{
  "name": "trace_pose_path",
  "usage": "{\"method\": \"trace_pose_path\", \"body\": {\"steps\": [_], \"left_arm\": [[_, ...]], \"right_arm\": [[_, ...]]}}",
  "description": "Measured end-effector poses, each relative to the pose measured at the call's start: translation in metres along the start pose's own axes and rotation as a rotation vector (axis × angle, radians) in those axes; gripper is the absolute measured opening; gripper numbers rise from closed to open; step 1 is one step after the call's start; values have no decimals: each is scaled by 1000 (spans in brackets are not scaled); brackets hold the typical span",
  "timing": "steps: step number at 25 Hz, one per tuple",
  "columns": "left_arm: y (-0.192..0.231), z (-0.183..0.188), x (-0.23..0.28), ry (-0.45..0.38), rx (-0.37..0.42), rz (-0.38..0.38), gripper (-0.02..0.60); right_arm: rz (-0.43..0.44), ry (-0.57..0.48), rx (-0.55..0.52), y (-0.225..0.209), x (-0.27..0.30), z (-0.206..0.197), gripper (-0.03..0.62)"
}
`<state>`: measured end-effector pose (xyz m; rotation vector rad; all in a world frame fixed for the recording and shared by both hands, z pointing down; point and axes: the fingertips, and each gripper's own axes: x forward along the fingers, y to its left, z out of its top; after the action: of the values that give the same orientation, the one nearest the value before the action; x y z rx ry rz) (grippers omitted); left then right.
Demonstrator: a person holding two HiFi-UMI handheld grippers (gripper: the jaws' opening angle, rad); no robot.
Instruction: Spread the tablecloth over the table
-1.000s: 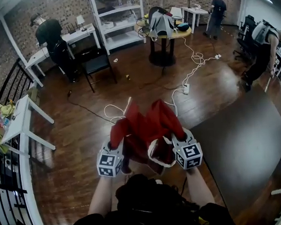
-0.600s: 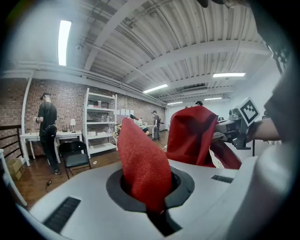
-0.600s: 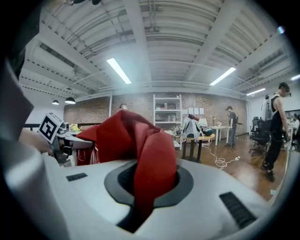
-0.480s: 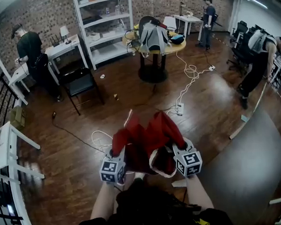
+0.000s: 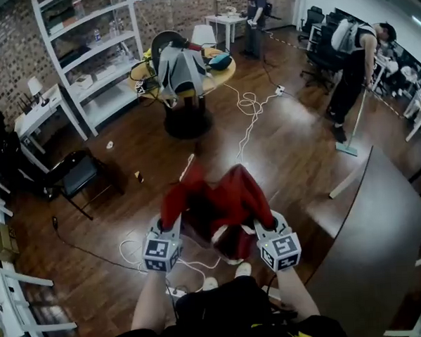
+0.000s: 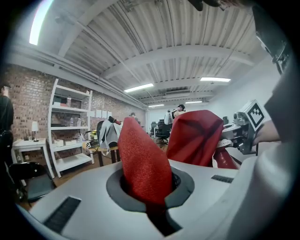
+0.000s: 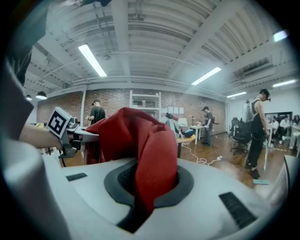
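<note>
**A:** Which step is this?

**B:** The carry, I'd say. The red tablecloth [image 5: 216, 203] hangs bunched between both grippers. It is beside the dark table's [image 5: 383, 233] left edge, over the wood floor [image 5: 294, 153] and not touching the table.

**A:** And the claws?

**B:** The left gripper [image 5: 170, 221] is pinched tight on one fold and the right gripper [image 5: 264, 218] on another.

**A:** What next?

**B:** Probably bring the bundle above the table, draw the grippers apart to open it, then lay it flat. Neither pinch should slip.
</note>
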<state>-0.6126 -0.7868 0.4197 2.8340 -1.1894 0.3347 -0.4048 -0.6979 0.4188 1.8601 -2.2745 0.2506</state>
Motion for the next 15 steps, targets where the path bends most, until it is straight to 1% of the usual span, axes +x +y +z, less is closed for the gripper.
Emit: {"method": "trace_pose_path", "body": {"steps": [4, 6, 8, 10, 12, 13, 15], "left_arm": [[-15, 6, 86, 26, 9, -84, 12], [-26, 5, 131, 39, 23, -117, 14], [-41, 10, 180, 50, 41, -132, 12], [-59, 25, 230, 56, 54, -140, 12], [-79, 48, 282, 57, 82, -151, 12], [-91, 60, 309, 52, 98, -161, 12], [-119, 79, 362, 40, 113, -187, 12]], "right_arm": [[-112, -10, 86, -84, 25, -14, 31], [-142, -30, 106, -127, 44, -20, 32], [-155, -49, 112, -176, 62, -20, 31], [-160, -61, 120, -228, 76, -14, 32], [-170, -68, 126, -283, 86, -4, 31], [-178, -69, 112, -312, 89, 1, 31], [-203, -63, 49, -369, 88, 9, 31]]}}
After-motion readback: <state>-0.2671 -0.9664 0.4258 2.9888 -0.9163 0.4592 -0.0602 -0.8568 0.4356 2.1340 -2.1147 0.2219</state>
